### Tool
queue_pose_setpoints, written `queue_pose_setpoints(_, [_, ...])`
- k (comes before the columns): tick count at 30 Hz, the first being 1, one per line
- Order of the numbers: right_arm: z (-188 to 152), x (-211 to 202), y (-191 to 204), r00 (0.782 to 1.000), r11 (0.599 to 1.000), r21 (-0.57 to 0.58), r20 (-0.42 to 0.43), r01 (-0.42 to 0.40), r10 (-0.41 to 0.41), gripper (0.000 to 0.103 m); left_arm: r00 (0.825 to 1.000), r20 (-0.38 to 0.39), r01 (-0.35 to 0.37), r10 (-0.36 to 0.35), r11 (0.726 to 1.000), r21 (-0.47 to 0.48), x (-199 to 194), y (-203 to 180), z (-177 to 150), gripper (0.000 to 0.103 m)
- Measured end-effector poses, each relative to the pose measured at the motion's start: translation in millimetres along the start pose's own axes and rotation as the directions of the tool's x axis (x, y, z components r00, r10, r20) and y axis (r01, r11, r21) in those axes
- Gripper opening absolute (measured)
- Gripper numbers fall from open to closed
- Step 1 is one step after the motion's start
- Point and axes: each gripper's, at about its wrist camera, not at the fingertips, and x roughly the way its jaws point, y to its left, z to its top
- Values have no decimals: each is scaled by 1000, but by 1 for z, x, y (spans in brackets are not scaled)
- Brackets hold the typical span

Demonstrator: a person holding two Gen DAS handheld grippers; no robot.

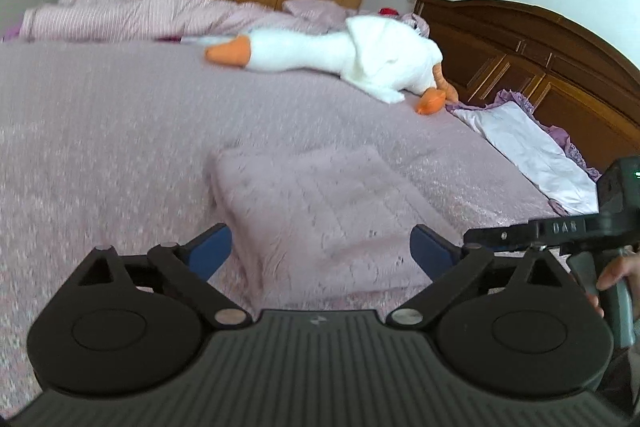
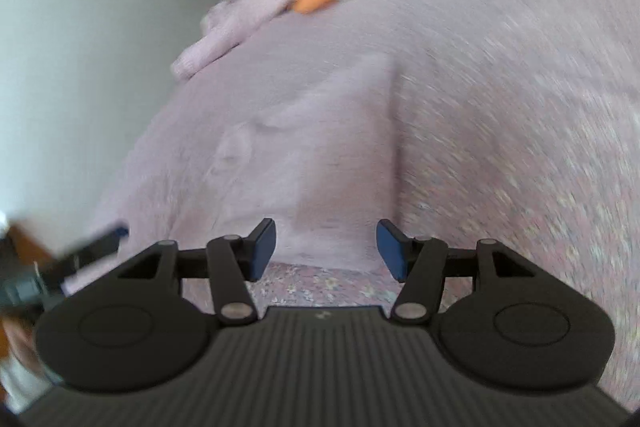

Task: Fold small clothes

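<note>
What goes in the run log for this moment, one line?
left gripper: open, empty | right gripper: open, empty | pink cloth: folded, flat on bed | goose toy: behind cloth

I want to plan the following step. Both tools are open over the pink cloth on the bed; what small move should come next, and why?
Probably lower the left tool onto the near edge of the folded pink cloth and close on it. Both tools, the right tool too, are open and empty, and the cloth lies as a flat rectangle on the bedspread, just ahead of the fingers.
</note>
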Motion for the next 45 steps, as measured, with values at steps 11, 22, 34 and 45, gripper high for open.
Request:
queue_pose_setpoints(11, [-43, -5, 35, 885, 880, -444, 461, 168, 64, 92, 968, 244, 1, -64, 969, 248, 48, -17, -21, 103])
queue_pose_setpoints(22, [-80, 27, 43, 899, 751, -632, 419, 191, 124, 103, 982, 178, 10, -71, 947, 321, 89, -17, -62, 103])
queue_pose_setpoints(34, [-71, 24, 30, 894, 826, -534, 439, 177, 92, 103, 988, 142, 12, -51, 965, 263, 95, -8, -57, 103])
queue_pose_setpoints(45, [-71, 28, 32, 904, 831, -531, 420, 169, 84, 103, 989, 137, 9, -47, 964, 264, 96, -9, -58, 103])
